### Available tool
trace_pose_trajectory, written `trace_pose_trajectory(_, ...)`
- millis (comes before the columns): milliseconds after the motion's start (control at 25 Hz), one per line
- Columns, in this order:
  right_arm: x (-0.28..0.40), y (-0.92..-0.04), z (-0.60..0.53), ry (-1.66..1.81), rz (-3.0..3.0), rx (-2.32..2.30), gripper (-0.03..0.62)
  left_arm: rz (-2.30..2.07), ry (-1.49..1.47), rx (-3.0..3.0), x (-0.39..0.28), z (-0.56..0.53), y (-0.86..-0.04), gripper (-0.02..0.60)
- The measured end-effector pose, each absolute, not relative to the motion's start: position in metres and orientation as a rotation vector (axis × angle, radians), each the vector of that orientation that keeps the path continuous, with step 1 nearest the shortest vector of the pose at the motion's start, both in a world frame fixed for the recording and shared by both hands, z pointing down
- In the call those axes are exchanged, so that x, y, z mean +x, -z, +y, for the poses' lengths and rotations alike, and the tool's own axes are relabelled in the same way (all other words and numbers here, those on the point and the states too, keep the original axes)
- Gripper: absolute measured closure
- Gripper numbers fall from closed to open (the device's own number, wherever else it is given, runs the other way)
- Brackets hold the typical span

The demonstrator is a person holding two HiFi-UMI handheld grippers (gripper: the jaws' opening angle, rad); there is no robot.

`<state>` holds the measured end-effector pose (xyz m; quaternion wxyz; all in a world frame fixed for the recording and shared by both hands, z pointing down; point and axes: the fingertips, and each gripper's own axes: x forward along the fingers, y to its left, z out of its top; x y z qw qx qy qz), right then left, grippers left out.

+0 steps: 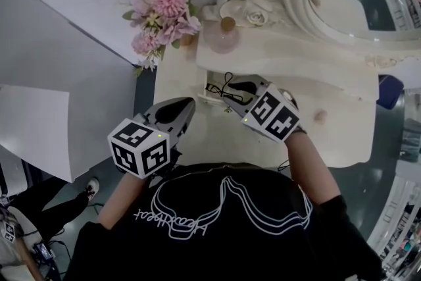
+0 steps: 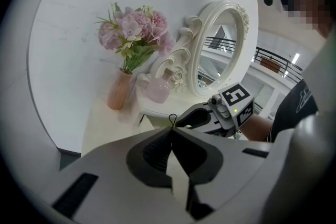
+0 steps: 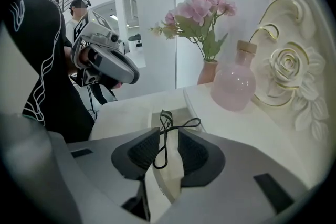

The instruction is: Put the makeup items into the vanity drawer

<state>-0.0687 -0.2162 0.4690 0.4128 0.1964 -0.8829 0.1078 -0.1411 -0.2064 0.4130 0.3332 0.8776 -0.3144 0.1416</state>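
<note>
A black eyelash curler point(image 1: 219, 90) point(image 3: 166, 115) hangs between the jaws of my right gripper point(image 1: 228, 90) point(image 3: 167, 134), over a small open drawer point(image 1: 205, 99) point(image 3: 181, 111) in the white vanity top point(image 1: 177, 72). The right jaws stand a little apart, with a gap on each side of the thin wire, so the pads do not press on it. My left gripper point(image 1: 187, 106) point(image 2: 171, 131) is shut and empty, just left of the drawer. In the left gripper view, the curler's loop point(image 2: 171, 119) shows past the left gripper's tips, in front of the right gripper point(image 2: 181, 123).
A pink round bottle point(image 1: 222, 38) point(image 3: 233, 84) with a cork stands behind the drawer. Pink flowers point(image 1: 164, 6) point(image 2: 134, 34) in a vase point(image 2: 119, 91) stand at the vanity's back left. The ornate oval mirror point(image 2: 218, 47) rises at the back right. A person stands in the background point(image 3: 79, 8).
</note>
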Motion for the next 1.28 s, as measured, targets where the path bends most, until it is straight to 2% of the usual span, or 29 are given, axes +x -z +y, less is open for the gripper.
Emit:
trace_pose_trajectory(80,-0.069,-0.468,-0.215,-0.27,-2.222,0.489,0.456,-0.824,-0.371,2.29,-0.143,-0.206,-0.413,0.578)
trace_pose_trajectory(200,-0.066,-0.468,-0.212,-0.28,-2.219,0.486,0.449,-0.835,-0.37,2.281,-0.146,-0.205,-0.413,0.578)
trace_pose_trajectory(520,-0.067,-0.469,-0.206,-0.385,-2.248,0.457,0.552,-0.84,-0.372,2.268,-0.146,-0.201,-0.416,0.578)
trace_pose_trajectory(840,-0.056,-0.473,-0.212,-0.301,-2.198,0.496,0.58,-0.844,-0.375,2.274,-0.145,-0.201,-0.414,0.578)
trace_pose_trajectory(960,-0.055,-0.471,-0.214,-0.304,-2.213,0.526,0.575,-0.841,-0.375,2.277,-0.144,-0.201,-0.413,0.578)
trace_pose_trajectory(1080,-0.052,-0.468,-0.214,-0.309,-2.23,0.554,0.489,-0.843,-0.381,2.277,-0.143,-0.198,-0.414,0.578)
trace_pose_trajectory(1280,-0.038,-0.461,-0.209,-0.308,-2.237,0.599,0.487,-0.846,-0.384,2.283,-0.14,-0.192,-0.411,0.578)
